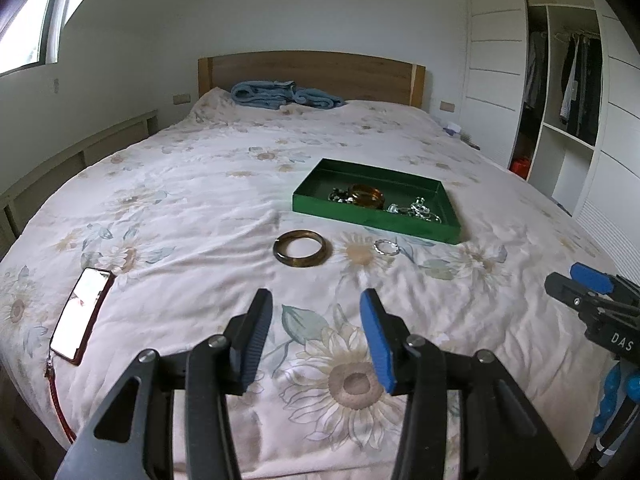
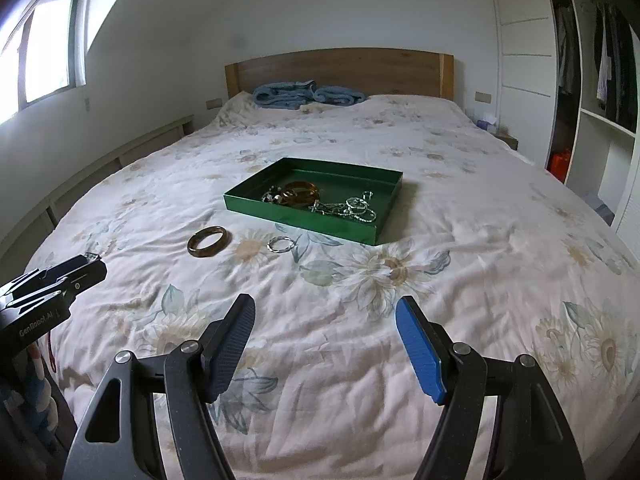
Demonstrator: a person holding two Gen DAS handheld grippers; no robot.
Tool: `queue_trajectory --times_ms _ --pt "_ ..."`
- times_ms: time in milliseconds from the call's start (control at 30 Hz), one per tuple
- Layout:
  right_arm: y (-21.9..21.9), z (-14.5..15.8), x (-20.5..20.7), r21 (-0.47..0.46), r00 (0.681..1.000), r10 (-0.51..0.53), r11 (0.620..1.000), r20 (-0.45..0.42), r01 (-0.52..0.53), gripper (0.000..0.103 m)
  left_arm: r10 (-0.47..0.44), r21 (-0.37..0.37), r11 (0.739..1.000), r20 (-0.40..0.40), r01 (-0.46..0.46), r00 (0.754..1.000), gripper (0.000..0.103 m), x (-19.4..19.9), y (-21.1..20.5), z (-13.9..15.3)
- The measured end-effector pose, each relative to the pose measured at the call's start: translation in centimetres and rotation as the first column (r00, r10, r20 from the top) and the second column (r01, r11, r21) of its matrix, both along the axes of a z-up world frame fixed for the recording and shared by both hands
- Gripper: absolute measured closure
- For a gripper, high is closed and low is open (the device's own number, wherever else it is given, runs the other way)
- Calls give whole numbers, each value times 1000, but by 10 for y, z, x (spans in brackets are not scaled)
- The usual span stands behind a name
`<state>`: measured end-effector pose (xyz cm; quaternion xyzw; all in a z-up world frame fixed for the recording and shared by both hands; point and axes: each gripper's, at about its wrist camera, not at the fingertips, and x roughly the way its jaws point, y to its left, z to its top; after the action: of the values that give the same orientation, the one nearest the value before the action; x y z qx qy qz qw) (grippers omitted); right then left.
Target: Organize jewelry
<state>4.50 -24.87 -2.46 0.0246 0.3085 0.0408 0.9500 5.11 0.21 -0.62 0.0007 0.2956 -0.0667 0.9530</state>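
On the bedspread (image 1: 200, 208), a glossy brown bangle (image 1: 299, 253), lying flat.

the jewelry heaped in the green tray (image 2: 372, 236) is tangled; single pieces among the silver chains (image 2: 348, 210) cannot be told apart, and in the left wrist view the tray's near wall hides their lower parts. the small silver ring (image 1: 386, 247) just in front of the tray is too small to show its pattern. the right gripper (image 1: 592, 284) is cut off by the frame edge right of the tray. the phone (image 1: 82, 314) screen left of the tray is glared white, content unreadable.
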Motion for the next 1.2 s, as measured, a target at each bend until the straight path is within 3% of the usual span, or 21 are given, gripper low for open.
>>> queue_trajectory --times_ms 333,500,1200 --pt "-1 4 -11 -4 1000 -3 1000 19 3 31 3 -5 1000 46 -3 999 59 -13 0 6" --pt "-4 3 -15 1 1000 -9 1000 19 9 31 8 27 1000 53 -9 999 59 -16 -4 8" --pt "-7 -11 -13 8 1000 -14 1000 -11 14 31 15 36 999 10 -15 1000 53 -12 -1 0"
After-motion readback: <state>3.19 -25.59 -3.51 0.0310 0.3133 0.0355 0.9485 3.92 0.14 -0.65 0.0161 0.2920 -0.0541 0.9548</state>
